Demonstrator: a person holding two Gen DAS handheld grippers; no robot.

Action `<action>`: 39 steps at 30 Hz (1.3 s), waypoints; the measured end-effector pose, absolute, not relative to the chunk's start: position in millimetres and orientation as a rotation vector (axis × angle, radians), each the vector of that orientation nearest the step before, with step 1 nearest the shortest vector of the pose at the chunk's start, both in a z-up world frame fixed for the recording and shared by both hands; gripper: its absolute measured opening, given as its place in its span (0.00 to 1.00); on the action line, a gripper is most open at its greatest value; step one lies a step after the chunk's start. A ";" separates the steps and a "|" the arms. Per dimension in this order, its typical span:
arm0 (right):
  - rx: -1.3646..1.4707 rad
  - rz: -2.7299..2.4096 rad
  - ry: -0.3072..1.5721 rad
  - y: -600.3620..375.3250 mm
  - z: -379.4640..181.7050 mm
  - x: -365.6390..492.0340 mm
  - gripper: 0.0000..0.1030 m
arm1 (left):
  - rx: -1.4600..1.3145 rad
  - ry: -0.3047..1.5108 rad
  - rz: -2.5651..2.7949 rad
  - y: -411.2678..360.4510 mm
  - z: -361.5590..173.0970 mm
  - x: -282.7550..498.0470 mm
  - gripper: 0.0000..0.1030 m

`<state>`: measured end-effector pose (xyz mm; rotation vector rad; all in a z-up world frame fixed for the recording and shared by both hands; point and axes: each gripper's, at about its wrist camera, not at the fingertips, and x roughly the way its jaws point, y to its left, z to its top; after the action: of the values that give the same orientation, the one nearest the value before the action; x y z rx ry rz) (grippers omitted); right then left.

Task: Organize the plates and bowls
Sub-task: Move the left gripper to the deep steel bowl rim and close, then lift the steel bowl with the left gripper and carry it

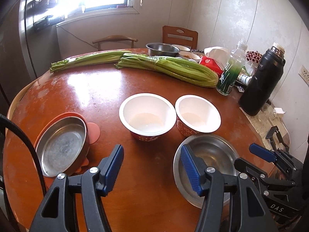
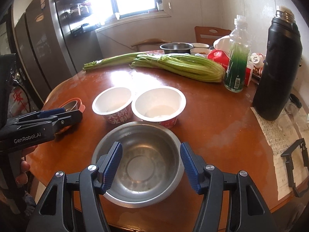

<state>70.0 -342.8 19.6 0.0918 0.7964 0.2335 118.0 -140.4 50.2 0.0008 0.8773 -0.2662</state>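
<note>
Two white paper bowls with red print stand side by side mid-table: one (image 1: 147, 114) (image 2: 113, 102) on the left, one (image 1: 198, 115) (image 2: 160, 104) on the right. A steel bowl (image 1: 214, 154) (image 2: 141, 162) sits in front of them. A steel dish in a pink holder (image 1: 61, 147) (image 2: 72, 104) lies at the left. My left gripper (image 1: 152, 166) is open and empty above the table, in front of the left paper bowl. My right gripper (image 2: 151, 165) (image 1: 262, 153) is open, its fingers on either side of the steel bowl, above it.
Two celery bunches (image 1: 168, 67) (image 2: 179, 65) lie across the round brown table (image 1: 146, 193). A green bottle (image 2: 236, 58), a black flask (image 2: 280, 67), a red packet (image 1: 211, 63), and more bowls (image 1: 162, 49) crowd the far right. Paper (image 2: 278, 133) and a black clip (image 2: 297, 166) lie at the right edge.
</note>
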 end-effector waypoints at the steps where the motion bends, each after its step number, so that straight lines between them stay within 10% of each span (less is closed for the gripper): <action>1: 0.091 0.226 0.806 -344.1 15.0 69.7 0.62 | 0.009 0.889 -0.272 -144.8 45.6 118.4 0.59; 39: 0.013 0.264 0.897 -320.6 -18.7 83.6 0.64 | -0.079 1.096 -0.425 -182.9 -27.0 143.6 0.59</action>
<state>83.6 -320.6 -18.7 0.0133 0.8966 0.2638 143.6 -182.9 -27.0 -0.0793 1.0961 -0.4249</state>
